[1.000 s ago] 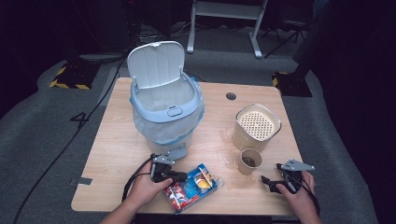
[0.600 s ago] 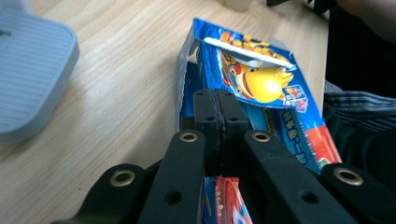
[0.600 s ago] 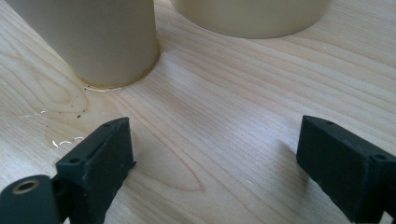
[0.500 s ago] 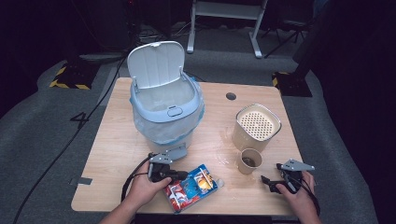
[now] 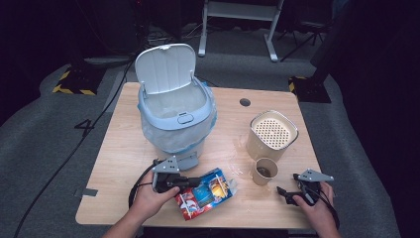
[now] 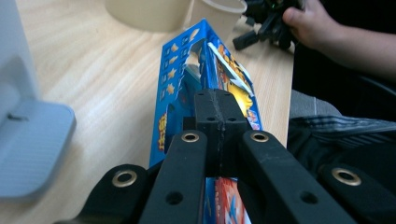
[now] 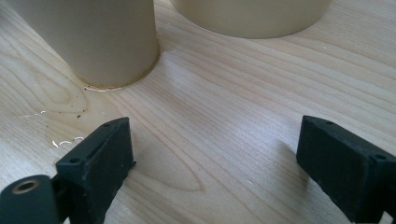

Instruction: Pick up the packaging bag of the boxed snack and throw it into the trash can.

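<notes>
You're pinching the snack box (image 5: 205,193) with the left gripper (image 5: 190,182); in the left gripper view the jaws are pressed together on the box's thin edge (image 6: 210,84), pads nearly meeting over the cardboard. The jaws have just been closing, with the box between them.

The box is sitting at the near edge of the table (image 5: 124,148), in front of the bin (image 5: 176,119), tilted up on the gripped side rather than lying flat. Its long axis is running away from your fingertips toward the paper cup (image 5: 264,171), so you're holding it by one end and the far end is hanging free.

The bin is standing just behind and slightly left of your left hand (image 5: 148,196), lid (image 5: 166,67) up, liner mouth open. So the relation that matters: the opening is lying up and back from the box, and the left hand is the near one.

Your right gripper (image 5: 292,193) is resting on the table well right of the box, jaws spread wide with nothing between them (image 7: 215,163), pointing at the cup's base (image 7: 93,42) and the perforated-lid canister (image 5: 272,134). There's a wet ring around the cup's foot.

My read: lift clear of the bin rim, long axis first.
</notes>
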Available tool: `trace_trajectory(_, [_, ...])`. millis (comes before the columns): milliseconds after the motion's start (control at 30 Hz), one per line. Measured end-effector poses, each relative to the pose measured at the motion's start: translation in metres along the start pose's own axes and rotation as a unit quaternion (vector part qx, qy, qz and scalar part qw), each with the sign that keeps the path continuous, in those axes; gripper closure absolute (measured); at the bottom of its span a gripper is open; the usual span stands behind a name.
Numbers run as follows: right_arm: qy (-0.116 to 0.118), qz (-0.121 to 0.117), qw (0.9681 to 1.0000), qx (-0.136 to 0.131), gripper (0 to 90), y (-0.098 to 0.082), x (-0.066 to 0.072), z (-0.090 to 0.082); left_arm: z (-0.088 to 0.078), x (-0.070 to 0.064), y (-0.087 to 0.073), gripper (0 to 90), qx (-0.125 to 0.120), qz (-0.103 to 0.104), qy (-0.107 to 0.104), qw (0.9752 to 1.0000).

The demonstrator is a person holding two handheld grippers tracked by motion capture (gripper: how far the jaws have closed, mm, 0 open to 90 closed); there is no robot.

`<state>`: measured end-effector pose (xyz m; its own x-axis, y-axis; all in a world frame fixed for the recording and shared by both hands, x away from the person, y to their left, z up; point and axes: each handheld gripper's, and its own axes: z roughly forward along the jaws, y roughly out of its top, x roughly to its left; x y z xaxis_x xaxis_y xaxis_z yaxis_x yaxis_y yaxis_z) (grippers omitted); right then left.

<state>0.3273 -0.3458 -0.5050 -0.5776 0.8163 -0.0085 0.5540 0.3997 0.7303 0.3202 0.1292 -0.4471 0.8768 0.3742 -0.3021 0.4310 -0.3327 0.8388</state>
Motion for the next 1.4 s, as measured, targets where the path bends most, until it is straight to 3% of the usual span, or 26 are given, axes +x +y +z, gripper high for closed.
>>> trace_trajectory(167, [0.0,0.0,1.0,0.0,10.8,0.0,0.0,0.0,-0.006,-0.001,0.009,89.9,-0.013,0.015,0.002,0.9998])
trace_trajectory(467, [0.0,0.0,1.0,0.0,10.8,0.0,0.0,0.0,-0.021,-0.004,0.03,90.0,-0.062,0.037,0.005,0.9974])
trace_trajectory(900, [0.0,0.0,1.0,0.0,10.8,0.0,0.0,0.0,-0.052,-0.012,0.076,89.9,-0.134,0.078,0.012,0.9879])
trace_trajectory(1267, [0.0,0.0,1.0,0.0,10.8,0.0,0.0,0.0,-0.078,-0.018,0.117,89.9,-0.167,0.103,0.027,0.9801])
trace_trajectory(1400, [0.0,0.0,1.0,0.0,10.8,0.0,0.0,0.0,-0.085,-0.02,0.129,89.9,-0.172,0.107,0.031,0.9787])
